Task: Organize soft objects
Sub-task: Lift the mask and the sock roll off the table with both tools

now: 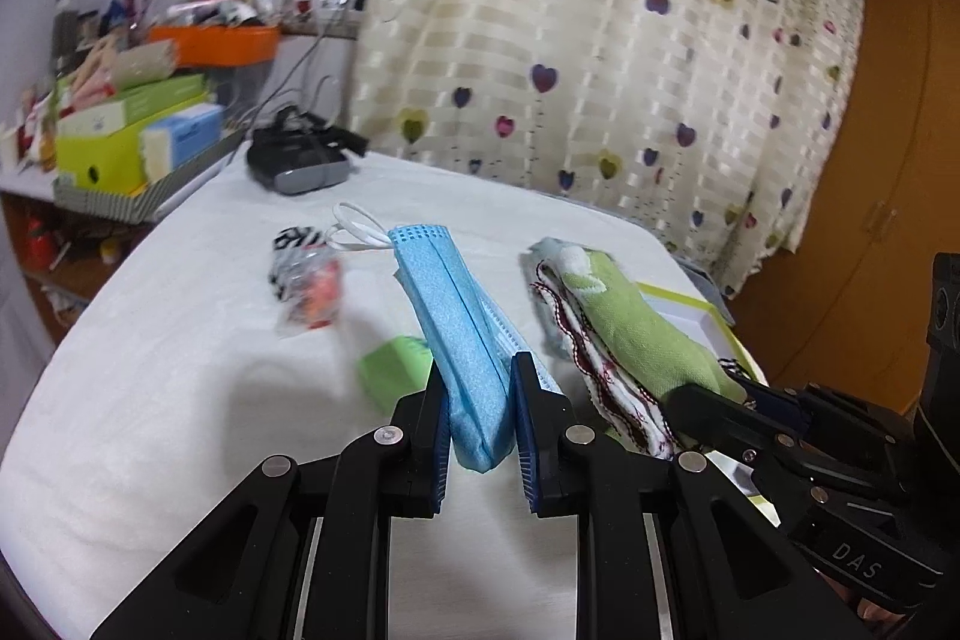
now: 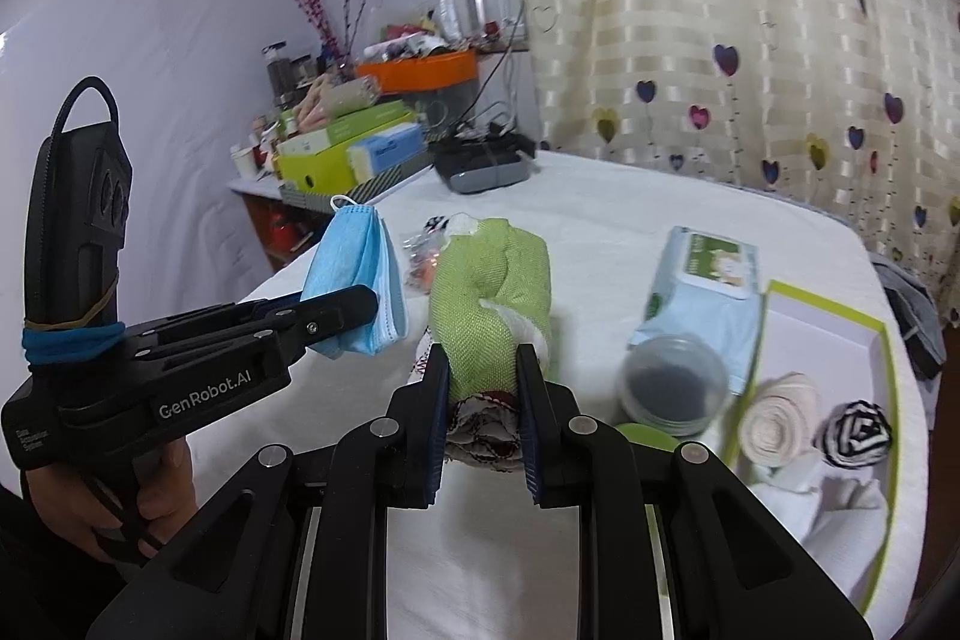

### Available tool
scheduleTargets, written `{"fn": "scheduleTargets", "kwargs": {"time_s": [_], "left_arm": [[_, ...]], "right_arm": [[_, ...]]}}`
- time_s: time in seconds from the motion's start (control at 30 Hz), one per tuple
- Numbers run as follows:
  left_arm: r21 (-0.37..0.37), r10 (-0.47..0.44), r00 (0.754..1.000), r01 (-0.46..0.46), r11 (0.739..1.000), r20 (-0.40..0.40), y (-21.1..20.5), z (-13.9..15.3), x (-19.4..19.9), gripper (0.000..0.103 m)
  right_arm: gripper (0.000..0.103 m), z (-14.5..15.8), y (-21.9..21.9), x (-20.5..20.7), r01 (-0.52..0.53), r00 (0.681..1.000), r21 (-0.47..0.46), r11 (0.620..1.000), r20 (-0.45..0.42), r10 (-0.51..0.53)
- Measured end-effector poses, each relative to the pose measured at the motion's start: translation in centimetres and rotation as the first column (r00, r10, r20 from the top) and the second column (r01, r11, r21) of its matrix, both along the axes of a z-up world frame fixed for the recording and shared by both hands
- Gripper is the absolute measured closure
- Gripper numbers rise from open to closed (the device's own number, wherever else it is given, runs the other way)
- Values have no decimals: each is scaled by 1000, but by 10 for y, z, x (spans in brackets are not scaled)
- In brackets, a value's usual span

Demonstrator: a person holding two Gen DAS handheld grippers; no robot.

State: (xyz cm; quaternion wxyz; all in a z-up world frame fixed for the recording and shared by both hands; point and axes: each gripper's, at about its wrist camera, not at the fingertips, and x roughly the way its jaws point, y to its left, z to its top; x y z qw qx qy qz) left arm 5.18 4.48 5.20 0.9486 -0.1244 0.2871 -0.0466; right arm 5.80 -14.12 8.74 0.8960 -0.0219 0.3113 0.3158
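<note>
My left gripper (image 1: 480, 400) is shut on a folded stack of blue face masks (image 1: 456, 328) and holds it above the white table; it also shows in the right wrist view (image 2: 354, 274), at the left. My right gripper (image 2: 480, 388) is shut on a rolled green and white cloth with red stitching (image 2: 492, 304), also lifted; it shows in the left wrist view (image 1: 618, 340), at the right. A white box with a green rim (image 2: 840, 316) at the right holds a cream roll (image 2: 777, 415), a black-and-white striped roll (image 2: 855, 430) and white cloth.
On the white table (image 1: 180, 400) lie a small clear packet (image 1: 306, 286) and a green pad (image 1: 390, 370). A wipes pack (image 2: 702, 280) and a clear jar (image 2: 672, 382) stand by the box. A black device (image 1: 294, 160) and cluttered shelves (image 1: 120, 130) are behind; a curtain (image 1: 600, 40) hangs at the back.
</note>
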Motion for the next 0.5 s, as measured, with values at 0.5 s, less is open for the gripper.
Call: {"fn": "scheduleTargets", "kwargs": {"time_s": [0.5], "left_arm": [[45, -155, 987, 153, 987, 37, -70, 16, 9, 85]], "right_arm": [[82, 8, -61, -5, 138, 990, 38, 990, 35, -139]]}}
